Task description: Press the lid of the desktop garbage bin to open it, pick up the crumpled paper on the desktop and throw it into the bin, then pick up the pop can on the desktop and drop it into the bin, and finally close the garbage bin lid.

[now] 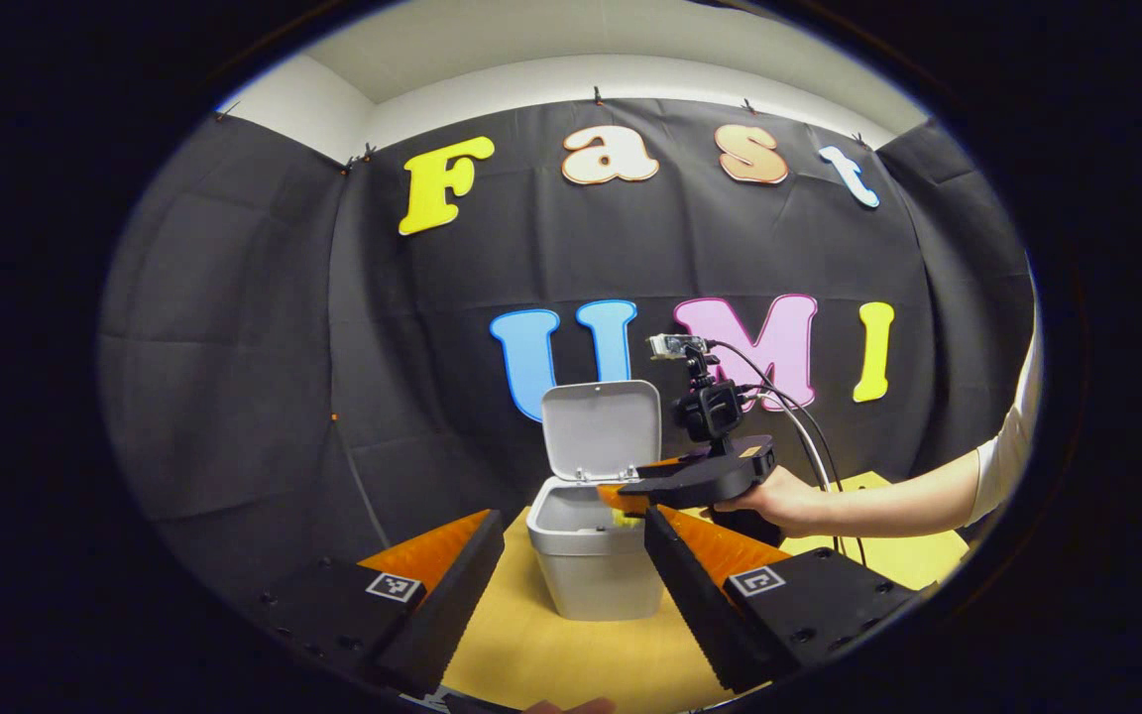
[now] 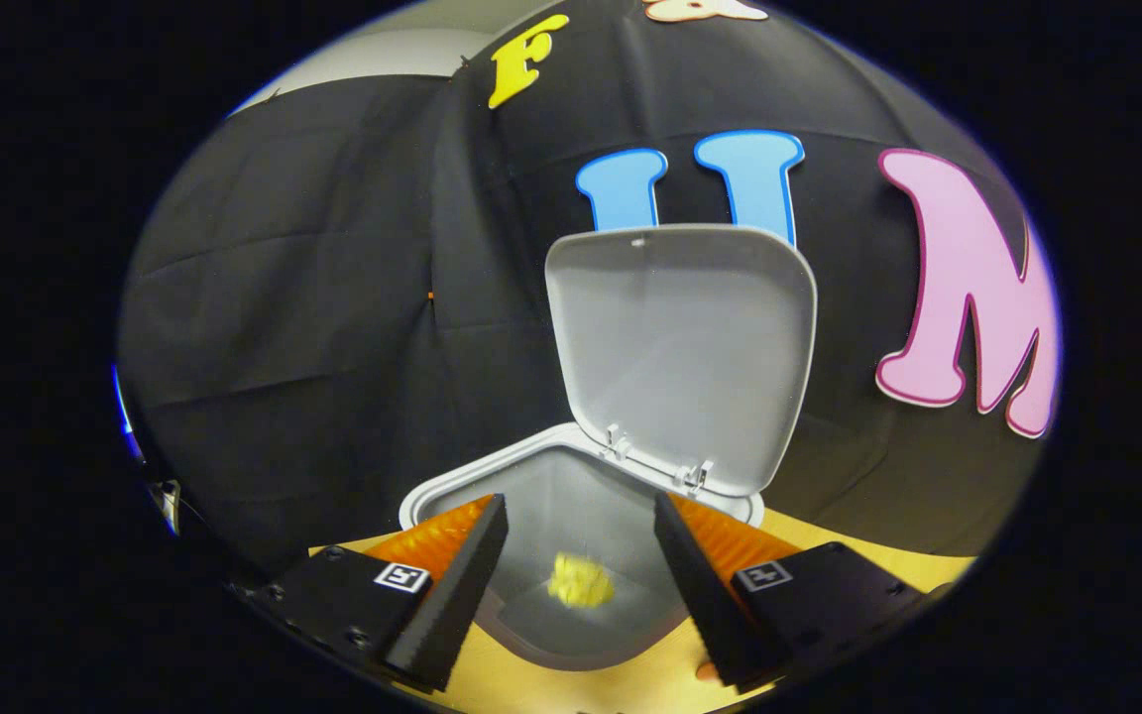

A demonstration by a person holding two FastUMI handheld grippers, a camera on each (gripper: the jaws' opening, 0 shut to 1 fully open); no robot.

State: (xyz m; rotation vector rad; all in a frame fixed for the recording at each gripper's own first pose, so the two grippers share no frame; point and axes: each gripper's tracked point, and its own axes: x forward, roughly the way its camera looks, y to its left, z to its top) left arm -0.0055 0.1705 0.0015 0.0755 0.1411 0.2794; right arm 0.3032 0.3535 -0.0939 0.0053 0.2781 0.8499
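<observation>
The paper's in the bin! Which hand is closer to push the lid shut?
Right. The right hand-held gripper hangs open over the bin, with the raised lid just ahead; the left hand-held gripper sits farther back.

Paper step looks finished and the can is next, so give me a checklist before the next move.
1. Bin lid up: ok, it stands upright behind the opening.
2. Crumpled paper inside the bin: ok, it lies on the bottom.
3. Right hand-held gripper free: ok, open and empty over the opening.
4. Left hand-held gripper free: ok, open, nothing between its fingers.
5. Pop can located: cannot tell.
6. Right hand-held gripper clear of the lid for withdrawal: ok, lid stands behind it.
</observation>
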